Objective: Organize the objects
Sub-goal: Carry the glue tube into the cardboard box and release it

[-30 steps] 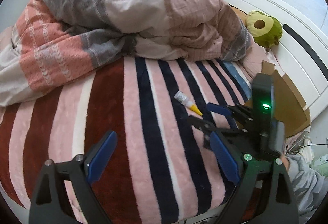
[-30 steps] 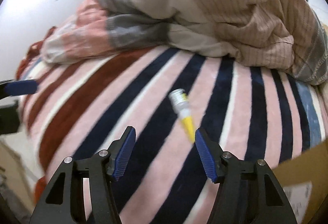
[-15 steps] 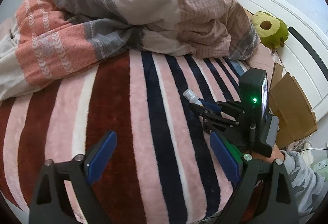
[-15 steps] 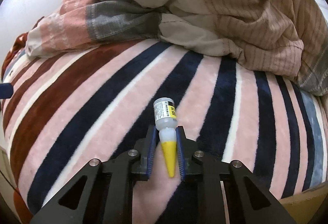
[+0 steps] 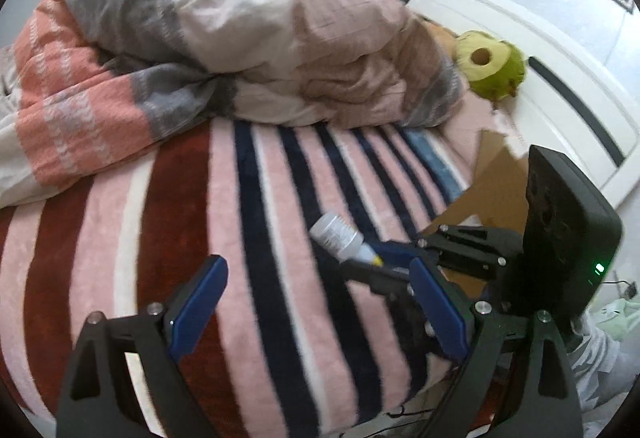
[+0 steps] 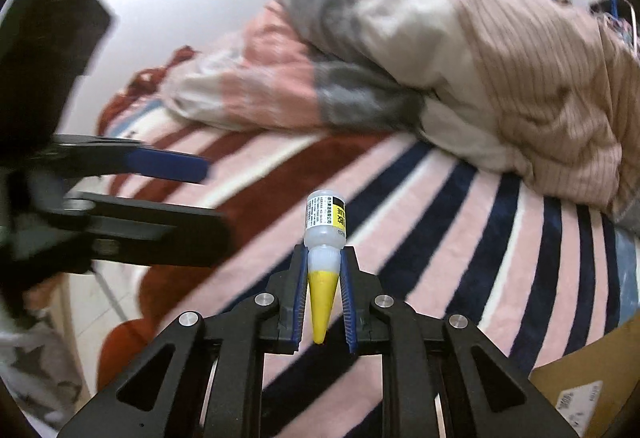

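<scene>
A small glue bottle [image 6: 325, 238] with a yellow pointed cap and a yellow-black label is held clear of the striped blanket [image 6: 440, 222]. My right gripper [image 6: 323, 270] is shut on its cap end, the white body sticking out past the fingertips. In the left wrist view the same bottle [image 5: 336, 238] shows in the right gripper [image 5: 374, 260] at right. My left gripper [image 5: 320, 286] stands open and empty over the blanket [image 5: 224, 238]; in the right wrist view it is the blurred left gripper [image 6: 208, 193] at left.
A rumpled duvet [image 5: 224, 37] lies heaped across the far side of the bed. A green plush toy [image 5: 490, 65] rests by the white headboard [image 5: 560, 85]. An open cardboard box [image 5: 500, 181] sits at the bed's right edge; its corner [image 6: 584, 390] shows in the right wrist view.
My right gripper closed on the bottle's yellow cap end and lifted it off the blanket, swinging left toward the left gripper. The left gripper stayed open and barely shifted.
</scene>
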Demonstrator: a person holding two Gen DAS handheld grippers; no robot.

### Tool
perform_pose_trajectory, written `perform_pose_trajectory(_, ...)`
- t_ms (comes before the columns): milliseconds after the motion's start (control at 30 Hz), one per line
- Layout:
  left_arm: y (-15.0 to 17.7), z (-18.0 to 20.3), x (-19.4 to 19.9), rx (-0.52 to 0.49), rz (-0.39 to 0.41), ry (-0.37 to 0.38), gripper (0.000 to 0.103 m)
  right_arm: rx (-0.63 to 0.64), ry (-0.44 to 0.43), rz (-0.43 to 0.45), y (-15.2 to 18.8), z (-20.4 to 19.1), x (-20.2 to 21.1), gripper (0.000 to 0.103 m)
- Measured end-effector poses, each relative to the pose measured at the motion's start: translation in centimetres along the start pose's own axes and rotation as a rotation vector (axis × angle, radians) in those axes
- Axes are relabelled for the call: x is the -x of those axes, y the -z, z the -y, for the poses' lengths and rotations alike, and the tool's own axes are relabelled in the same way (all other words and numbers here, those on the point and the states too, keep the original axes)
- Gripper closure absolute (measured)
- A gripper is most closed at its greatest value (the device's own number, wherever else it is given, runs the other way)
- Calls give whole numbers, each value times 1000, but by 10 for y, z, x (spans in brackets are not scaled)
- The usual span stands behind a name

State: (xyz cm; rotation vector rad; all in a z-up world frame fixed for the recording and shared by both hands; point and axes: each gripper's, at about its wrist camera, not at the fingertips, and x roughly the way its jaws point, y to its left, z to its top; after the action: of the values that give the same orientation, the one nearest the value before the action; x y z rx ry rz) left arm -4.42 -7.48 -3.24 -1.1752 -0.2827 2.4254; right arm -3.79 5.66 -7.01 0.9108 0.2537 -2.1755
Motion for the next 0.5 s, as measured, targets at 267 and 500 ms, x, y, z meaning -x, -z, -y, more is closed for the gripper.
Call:
perform_pose_trajectory(267,-13,26,18,-8,50,86,31,36,-41,75,-12,-16,46,92)
perform_pose_trajectory(500,-23,57,29,-49,67,116,61,39,-34,116,-11,-13,83,92)
